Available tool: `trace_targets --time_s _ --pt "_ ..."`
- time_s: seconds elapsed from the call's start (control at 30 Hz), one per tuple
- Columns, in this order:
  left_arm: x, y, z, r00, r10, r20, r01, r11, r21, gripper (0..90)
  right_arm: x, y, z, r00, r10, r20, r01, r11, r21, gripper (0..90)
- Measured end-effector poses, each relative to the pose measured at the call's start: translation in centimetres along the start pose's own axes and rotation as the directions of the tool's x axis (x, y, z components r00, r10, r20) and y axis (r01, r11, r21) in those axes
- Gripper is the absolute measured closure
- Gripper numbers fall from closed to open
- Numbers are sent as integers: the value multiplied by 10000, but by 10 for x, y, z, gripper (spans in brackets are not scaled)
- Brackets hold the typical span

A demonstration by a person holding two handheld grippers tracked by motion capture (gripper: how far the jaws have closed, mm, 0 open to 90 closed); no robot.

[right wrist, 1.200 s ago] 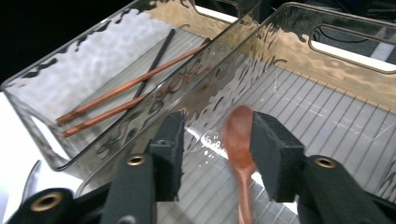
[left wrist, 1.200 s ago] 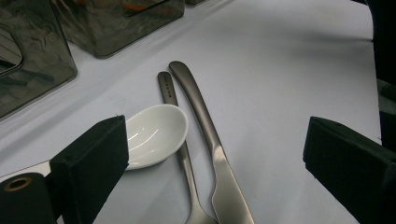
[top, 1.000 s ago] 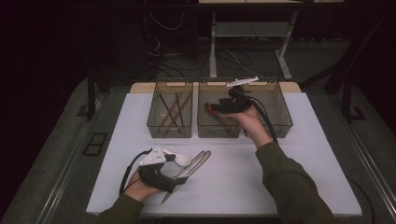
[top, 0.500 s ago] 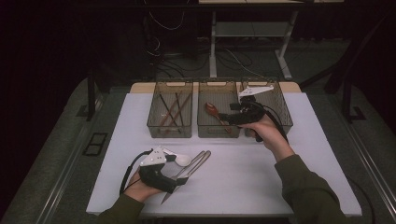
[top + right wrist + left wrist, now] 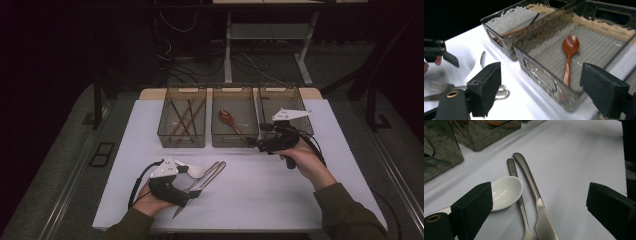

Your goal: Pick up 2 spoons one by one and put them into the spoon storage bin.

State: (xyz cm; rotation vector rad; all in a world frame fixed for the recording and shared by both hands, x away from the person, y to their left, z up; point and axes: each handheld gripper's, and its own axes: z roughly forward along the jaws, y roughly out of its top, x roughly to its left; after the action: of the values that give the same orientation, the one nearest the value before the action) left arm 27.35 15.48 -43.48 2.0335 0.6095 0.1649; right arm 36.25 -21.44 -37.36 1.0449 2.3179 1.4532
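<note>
Right claw (image 5: 260,142) has left the wooden spoon (image 5: 227,118), gaping empty.

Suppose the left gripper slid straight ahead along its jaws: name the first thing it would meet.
Probably the steel knife and the fork beside it, lying between the open jaws of the left gripper; the white spoon sits close by its left jaw. Depth is uncertain.

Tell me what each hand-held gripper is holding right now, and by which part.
Nothing is held. The right hand-held gripper has just been opening, empty, near the wooden spoon lying in the middle bin. The left hand-held gripper is open above the knife.
</note>
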Motion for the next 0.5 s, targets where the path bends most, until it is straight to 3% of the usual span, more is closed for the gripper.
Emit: trace_targets --time_s 0.1,0.5 --pt "-1 0 0 10000 5 -31 -5 10000 -1 58 1 -11 -10 10000 90 -8 -90 9999 -141 172" --pt "-1 1 0 10000 13 -93 -13 10000 -1 58 4 -57 -40 9993 -288 248 291 9995 -105 172"
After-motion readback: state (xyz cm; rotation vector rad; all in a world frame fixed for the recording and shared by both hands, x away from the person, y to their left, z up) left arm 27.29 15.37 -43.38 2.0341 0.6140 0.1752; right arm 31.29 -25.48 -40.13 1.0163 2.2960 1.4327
